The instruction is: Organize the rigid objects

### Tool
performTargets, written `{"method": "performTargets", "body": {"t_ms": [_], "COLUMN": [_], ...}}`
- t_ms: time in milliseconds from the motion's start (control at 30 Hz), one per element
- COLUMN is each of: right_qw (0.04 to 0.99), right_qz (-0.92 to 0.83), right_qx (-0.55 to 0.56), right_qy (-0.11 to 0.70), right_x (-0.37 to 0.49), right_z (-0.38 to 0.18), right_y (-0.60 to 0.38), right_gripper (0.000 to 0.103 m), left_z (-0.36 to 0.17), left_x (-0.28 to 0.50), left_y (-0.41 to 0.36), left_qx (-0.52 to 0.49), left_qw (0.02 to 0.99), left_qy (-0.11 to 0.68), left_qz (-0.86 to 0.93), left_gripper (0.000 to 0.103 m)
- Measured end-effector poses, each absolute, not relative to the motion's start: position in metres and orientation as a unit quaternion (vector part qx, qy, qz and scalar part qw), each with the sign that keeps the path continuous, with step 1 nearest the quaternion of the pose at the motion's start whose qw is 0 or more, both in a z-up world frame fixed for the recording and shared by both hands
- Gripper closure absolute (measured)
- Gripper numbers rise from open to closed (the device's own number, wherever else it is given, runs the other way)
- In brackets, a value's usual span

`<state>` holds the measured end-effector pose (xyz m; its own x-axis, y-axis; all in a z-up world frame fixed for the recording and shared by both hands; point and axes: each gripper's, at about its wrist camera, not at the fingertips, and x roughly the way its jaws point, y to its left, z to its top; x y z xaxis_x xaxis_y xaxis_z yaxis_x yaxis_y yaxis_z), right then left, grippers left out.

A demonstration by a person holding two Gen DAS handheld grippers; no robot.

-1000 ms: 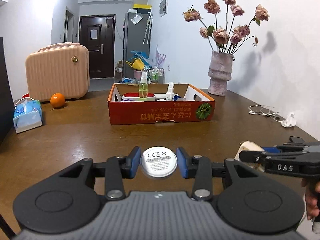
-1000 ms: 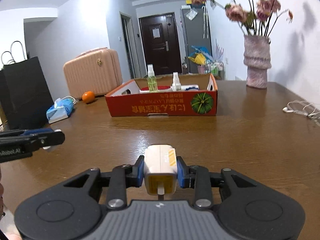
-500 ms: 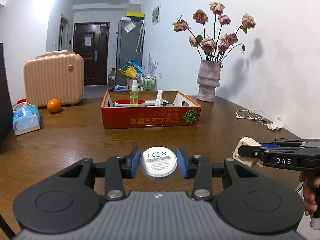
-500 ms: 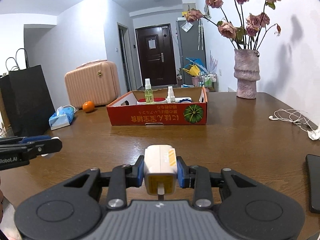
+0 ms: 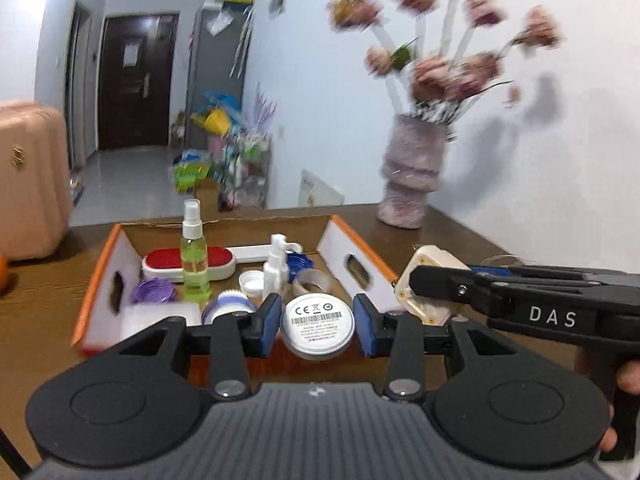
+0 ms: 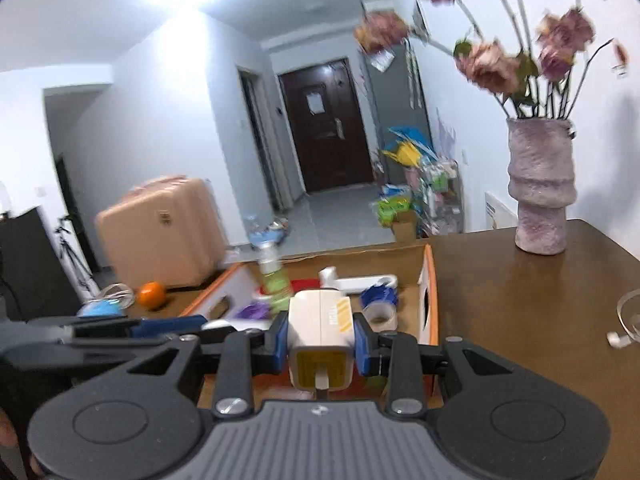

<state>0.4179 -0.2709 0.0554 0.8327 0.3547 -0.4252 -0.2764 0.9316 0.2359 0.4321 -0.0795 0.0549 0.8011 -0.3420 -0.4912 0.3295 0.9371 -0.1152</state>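
I'm holding both grippers over the near edge of the orange box [image 5: 100, 276]. My left gripper [image 5: 316, 320] is clamping a round silver disc [image 5: 317, 326], label facing me. My right gripper [image 6: 320, 340] is squeezing a white charger plug [image 6: 320, 340]. Spray bottle [image 5: 194, 252], caps and tape are sitting inside the box.

Table [image 6: 520, 300]: dark wood, glossy. Box [image 5: 100, 280]: cardboard, orange print outside. Round disc [image 5: 317, 326]: smooth metal w/ paper label. Charger [image 6: 320, 320]: glossy white plastic. Vase [image 6: 540, 192]: rough, matt. Grippers: matt black plastic, blue pads [image 5: 270, 320].
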Motion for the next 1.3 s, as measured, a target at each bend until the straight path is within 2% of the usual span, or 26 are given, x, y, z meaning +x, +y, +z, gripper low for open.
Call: {"method": "performTargets", "body": {"t_ms": [200, 433, 533, 700, 733, 833, 900, 1033, 1133, 1200, 1267, 1300], "right_qw": [0.941, 0.937, 0.941, 0.951, 0.953, 0.957, 0.959, 0.961, 0.961, 0.962, 0.965, 0.967], "right_qz": [0.14, 0.125, 0.133, 0.131, 0.131, 0.128, 0.127, 0.129, 0.137, 0.142, 0.142, 0.143], "right_qx": [0.075, 0.042, 0.044, 0.039, 0.036, 0.016, -0.002, -0.021, -0.021, -0.022, -0.024, -0.027], "right_qy": [0.298, 0.322, 0.309, 0.278, 0.271, 0.259, 0.254, 0.245, 0.239, 0.232, 0.218, 0.21], "right_x": [0.527, 0.554, 0.551, 0.538, 0.532, 0.507, 0.484, 0.422, 0.368, 0.331, 0.298, 0.282], "right_z": [0.02, -0.015, -0.015, 0.018, 0.027, 0.048, 0.059, 0.07, 0.072, 0.07, 0.067, 0.064], "right_y": [-0.268, -0.262, -0.261, -0.263, -0.264, -0.266, -0.266, -0.266, -0.262, -0.256, -0.25, -0.245], "right_gripper": [0.072, 0.072, 0.071, 0.071, 0.069, 0.055, 0.053, 0.046, 0.042, 0.039, 0.031, 0.029], "left_z": [0.008, -0.025, -0.02, 0.023, 0.032, 0.052, 0.059, 0.068, 0.068, 0.064, 0.058, 0.055], "left_x": [0.524, 0.552, 0.548, 0.523, 0.516, 0.484, 0.458, 0.392, 0.338, 0.3, 0.266, 0.252], "left_y": [-0.094, -0.099, -0.093, -0.064, -0.056, -0.034, -0.019, 0.007, 0.019, 0.024, 0.027, 0.03], "left_qx": [-0.026, -0.018, -0.014, -0.016, -0.011, 0.014, 0.024, 0.033, 0.035, 0.037, 0.023, 0.016], "left_qw": [0.93, 0.918, 0.919, 0.936, 0.94, 0.95, 0.955, 0.966, 0.973, 0.977, 0.98, 0.98], "left_qy": [0.317, 0.345, 0.344, 0.301, 0.294, 0.273, 0.264, 0.235, 0.215, 0.201, 0.193, 0.191], "left_qz": [-0.186, -0.194, -0.195, -0.179, -0.175, -0.153, -0.136, -0.098, -0.074, -0.059, -0.048, -0.046], "left_gripper": [0.063, 0.062, 0.061, 0.059, 0.056, 0.049, 0.046, 0.031, 0.026, 0.016, 0.003, 0.002]}}
